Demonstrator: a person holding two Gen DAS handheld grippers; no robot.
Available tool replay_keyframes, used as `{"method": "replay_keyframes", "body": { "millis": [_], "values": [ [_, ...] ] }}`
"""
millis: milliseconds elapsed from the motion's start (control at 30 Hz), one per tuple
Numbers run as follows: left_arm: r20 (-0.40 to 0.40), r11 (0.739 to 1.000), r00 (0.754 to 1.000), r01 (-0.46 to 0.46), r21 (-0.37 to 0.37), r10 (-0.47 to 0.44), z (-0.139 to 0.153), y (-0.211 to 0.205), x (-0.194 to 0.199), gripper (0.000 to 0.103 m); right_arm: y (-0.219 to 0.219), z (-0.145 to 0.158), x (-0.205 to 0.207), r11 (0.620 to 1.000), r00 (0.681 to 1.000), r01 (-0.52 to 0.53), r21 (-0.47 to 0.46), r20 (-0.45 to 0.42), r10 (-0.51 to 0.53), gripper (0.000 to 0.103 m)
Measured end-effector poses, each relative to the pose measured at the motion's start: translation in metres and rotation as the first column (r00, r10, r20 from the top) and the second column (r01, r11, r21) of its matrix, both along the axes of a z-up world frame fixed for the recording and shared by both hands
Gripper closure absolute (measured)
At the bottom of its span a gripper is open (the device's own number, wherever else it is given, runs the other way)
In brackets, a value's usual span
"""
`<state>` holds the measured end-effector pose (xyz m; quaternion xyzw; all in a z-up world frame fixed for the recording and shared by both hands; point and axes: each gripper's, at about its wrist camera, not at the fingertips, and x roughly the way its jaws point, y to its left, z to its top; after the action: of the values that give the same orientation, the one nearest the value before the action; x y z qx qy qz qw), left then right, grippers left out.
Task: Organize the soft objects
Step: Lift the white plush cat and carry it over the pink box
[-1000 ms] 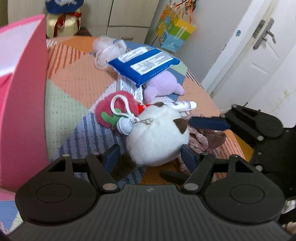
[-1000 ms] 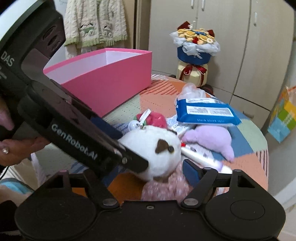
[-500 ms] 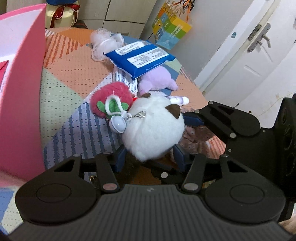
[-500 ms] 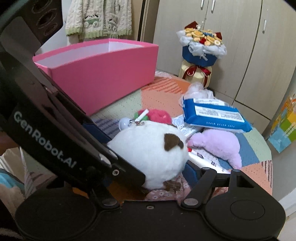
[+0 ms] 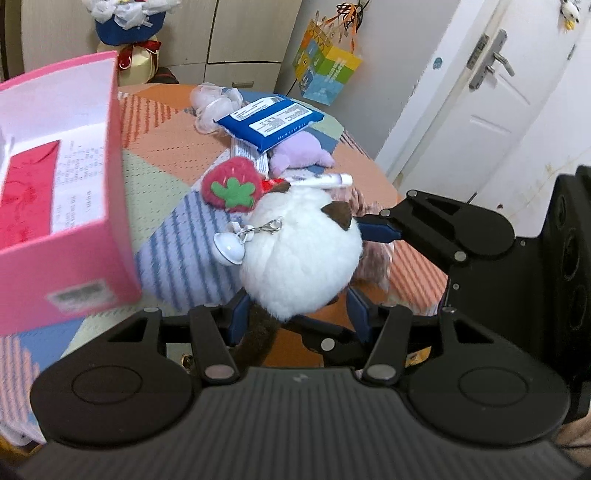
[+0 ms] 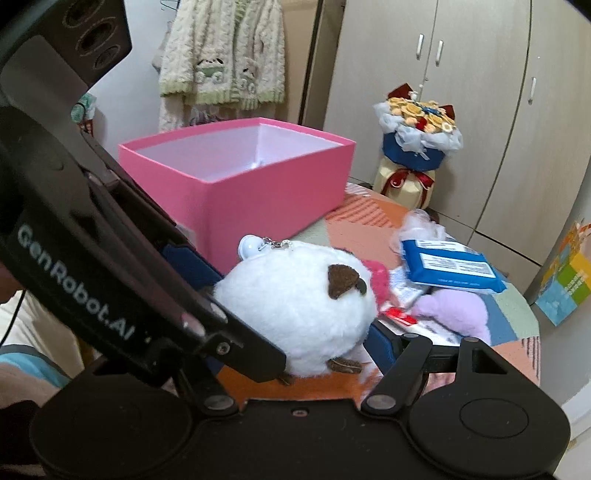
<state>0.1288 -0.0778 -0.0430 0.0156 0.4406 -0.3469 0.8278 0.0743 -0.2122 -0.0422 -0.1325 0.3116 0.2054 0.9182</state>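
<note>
Left wrist view: we see our left gripper (image 5: 297, 312) and right gripper (image 5: 369, 227) both clamped on the white plush ball (image 5: 303, 254), just beside the pink box (image 5: 88, 254).

Left wrist view: close, angled down over table (image 5: 173, 144), facing white door (image 5: 495, 96); pink box (image 5: 74, 221) at left edge. Right wrist view: close, lower angle, facing wardrobe (image 6: 443, 74), pink box (image 6: 258, 177) mid-frame. Both share white plush (image 5: 303, 254) (image 6: 295, 306), blue wipes pack (image 5: 269, 122) (image 6: 450, 266), bouquet (image 5: 125, 22) (image 6: 417, 136)
</note>
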Motion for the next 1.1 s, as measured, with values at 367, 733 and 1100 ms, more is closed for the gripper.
{"method": "replay_keyframes", "body": {
  "millis": [367,733,1100],
  "values": [
    [0.01,0.994,1.0,-0.009,0.108,0.008,0.037,0.048,-0.046,0.05,0.041,0.021,-0.035,0.991,0.997,-0.067,0.118,-0.042,0.072,0.025],
    [0.097,0.992,0.994,-0.062,0.11,0.052,0.083,0.089,-0.057,0.05,0.086,0.065,-0.041,0.986,0.988,-0.143,0.083,0.061,0.139,0.025],
    [0.15,0.992,0.985,-0.102,0.077,0.09,0.113,0.108,0.009,0.049,0.103,0.091,0.029,0.986,0.989,-0.13,0.101,0.085,0.121,0.024]
  ]
}}
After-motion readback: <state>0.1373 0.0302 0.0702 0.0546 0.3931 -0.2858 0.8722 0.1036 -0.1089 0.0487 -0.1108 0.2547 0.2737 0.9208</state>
